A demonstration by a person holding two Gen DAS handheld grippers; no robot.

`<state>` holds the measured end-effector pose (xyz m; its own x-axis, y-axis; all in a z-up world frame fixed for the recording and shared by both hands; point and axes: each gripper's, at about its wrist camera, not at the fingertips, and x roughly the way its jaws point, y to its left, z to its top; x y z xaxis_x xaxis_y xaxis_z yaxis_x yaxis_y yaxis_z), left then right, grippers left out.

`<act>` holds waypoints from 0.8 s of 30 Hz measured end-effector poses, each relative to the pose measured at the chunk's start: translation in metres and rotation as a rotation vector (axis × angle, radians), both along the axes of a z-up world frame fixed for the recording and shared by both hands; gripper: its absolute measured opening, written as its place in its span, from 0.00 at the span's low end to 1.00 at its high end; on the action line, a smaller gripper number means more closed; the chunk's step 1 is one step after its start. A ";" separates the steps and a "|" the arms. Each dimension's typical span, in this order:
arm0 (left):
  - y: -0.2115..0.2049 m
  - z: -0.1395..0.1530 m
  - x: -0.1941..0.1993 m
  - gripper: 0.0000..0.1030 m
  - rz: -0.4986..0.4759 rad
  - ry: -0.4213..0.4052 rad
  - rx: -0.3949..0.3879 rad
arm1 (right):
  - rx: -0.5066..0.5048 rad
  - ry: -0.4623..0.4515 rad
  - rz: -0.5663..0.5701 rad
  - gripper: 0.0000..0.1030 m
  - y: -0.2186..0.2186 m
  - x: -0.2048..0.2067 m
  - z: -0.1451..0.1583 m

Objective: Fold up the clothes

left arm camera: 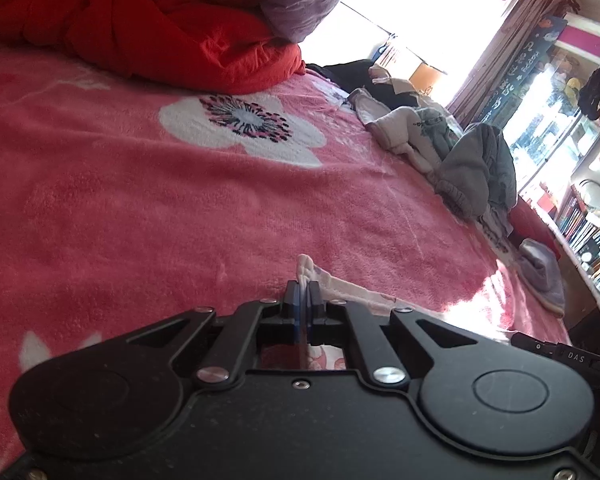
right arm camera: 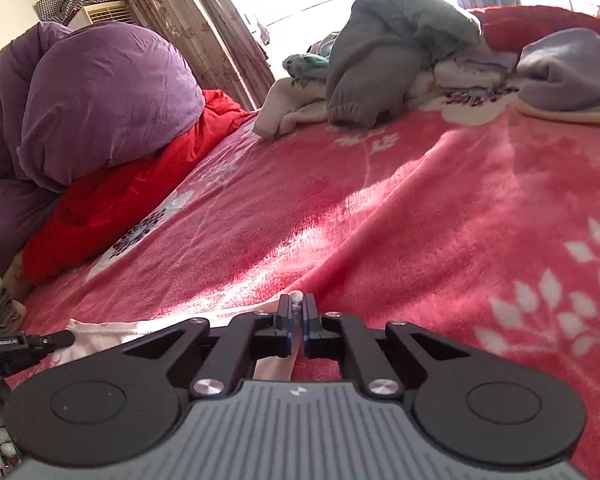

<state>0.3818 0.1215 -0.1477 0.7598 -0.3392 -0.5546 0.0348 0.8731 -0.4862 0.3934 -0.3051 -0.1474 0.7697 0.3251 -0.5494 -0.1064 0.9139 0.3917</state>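
Now both claws pinch same pale pink garment [left arm camera: 352, 286] low on bed's pink floral blanket [left arm camera: 140, 200]: left claw [left arm camera: 303, 292] pressed on one corner, right claw [right arm camera: 296, 306] on other. Edge stretches sideways between them; neither nearer.

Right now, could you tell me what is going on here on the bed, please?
A person is folding laundry with two handheld grippers on a pink floral fleece blanket. The left gripper is shut on one edge of a small pale pink-and-white garment, and the right gripper is shut on another part of the same cloth, which lies low over the blanket between them. A heap of unfolded grey and white clothes waits at the far side, beside a red quilt and purple duvet.
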 end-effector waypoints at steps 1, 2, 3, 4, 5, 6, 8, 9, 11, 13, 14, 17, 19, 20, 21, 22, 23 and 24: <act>-0.001 -0.001 0.001 0.02 0.000 0.005 0.010 | -0.033 0.017 0.002 0.06 0.003 0.002 -0.004; -0.001 -0.002 0.001 0.02 0.000 0.009 0.021 | -0.060 0.029 0.016 0.06 0.008 0.003 -0.009; -0.002 -0.003 0.002 0.05 0.000 0.014 0.031 | -0.092 0.026 0.024 0.07 0.012 0.003 -0.009; -0.002 -0.003 0.002 0.06 0.000 0.019 0.042 | -0.115 0.025 0.027 0.07 0.015 0.002 -0.006; -0.002 -0.003 0.002 0.06 0.004 0.021 0.052 | -0.122 0.024 0.024 0.11 0.015 0.002 -0.002; -0.001 -0.001 0.000 0.06 0.019 0.014 0.062 | -0.115 0.021 0.008 0.16 0.013 0.000 0.000; 0.002 0.008 -0.007 0.06 0.072 -0.012 0.099 | -0.123 0.011 -0.042 0.33 0.007 -0.008 0.005; 0.004 0.013 -0.011 0.06 0.096 -0.029 0.102 | -0.161 -0.006 -0.068 0.34 0.007 -0.013 0.011; 0.009 0.024 -0.021 0.06 0.112 -0.072 0.075 | -0.227 -0.057 -0.103 0.35 0.007 -0.025 0.024; 0.005 0.031 -0.028 0.06 0.071 -0.112 0.035 | -0.199 -0.090 -0.044 0.35 0.014 -0.035 0.030; 0.000 0.033 -0.028 0.06 0.045 -0.119 0.027 | -0.183 -0.106 -0.011 0.35 0.018 -0.040 0.033; -0.021 0.025 -0.019 0.06 -0.039 -0.081 0.046 | -0.143 -0.097 0.094 0.34 0.032 -0.042 0.030; -0.034 0.009 -0.008 0.09 -0.070 0.005 0.117 | -0.169 -0.001 0.151 0.41 0.044 -0.030 0.014; -0.039 0.001 -0.003 0.10 -0.072 0.047 0.155 | -0.231 0.062 0.157 0.42 0.053 -0.021 0.004; -0.038 0.000 -0.005 0.10 -0.060 0.031 0.150 | -0.251 0.060 0.159 0.42 0.056 -0.019 0.002; -0.035 0.002 -0.008 0.10 -0.043 0.016 0.143 | -0.264 0.049 0.161 0.42 0.058 -0.018 0.002; -0.029 0.014 -0.015 0.10 -0.008 -0.005 0.138 | -0.268 0.037 0.150 0.41 0.060 -0.020 0.009; -0.019 0.028 -0.026 0.10 0.036 -0.057 0.148 | -0.277 -0.007 0.132 0.43 0.062 -0.026 0.020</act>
